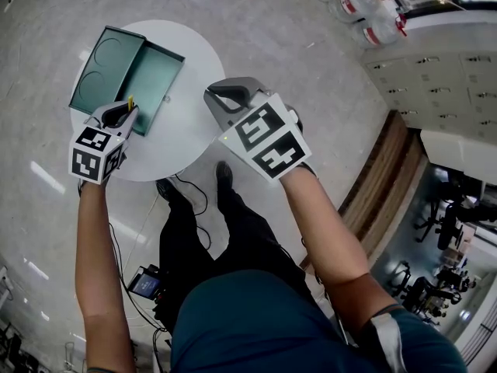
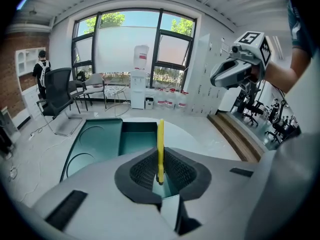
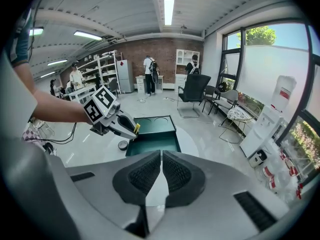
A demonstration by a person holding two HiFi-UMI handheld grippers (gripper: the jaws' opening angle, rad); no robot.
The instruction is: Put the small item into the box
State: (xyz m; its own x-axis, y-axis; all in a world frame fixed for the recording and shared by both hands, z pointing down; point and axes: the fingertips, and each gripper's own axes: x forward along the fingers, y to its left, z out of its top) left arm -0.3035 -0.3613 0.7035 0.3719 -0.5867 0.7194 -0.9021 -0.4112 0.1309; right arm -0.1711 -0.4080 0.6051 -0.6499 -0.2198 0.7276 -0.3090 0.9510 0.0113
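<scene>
A thin yellow item stands upright between the pads of my left gripper, which is shut on it. In the head view that left gripper hovers at the near edge of the open green box, with the yellow item poking up over the box's tray. The box's lid lies flat to the left, showing two round outlines. My right gripper is held above the table's right part, shut with nothing between its pads. In the right gripper view the left gripper is seen over the box.
The box lies on a small round white table. The person's legs and shoes stand at its near edge, with cables on the floor. Water bottles and lockers lie to the right, beside a wooden step. Chairs and people are farther off.
</scene>
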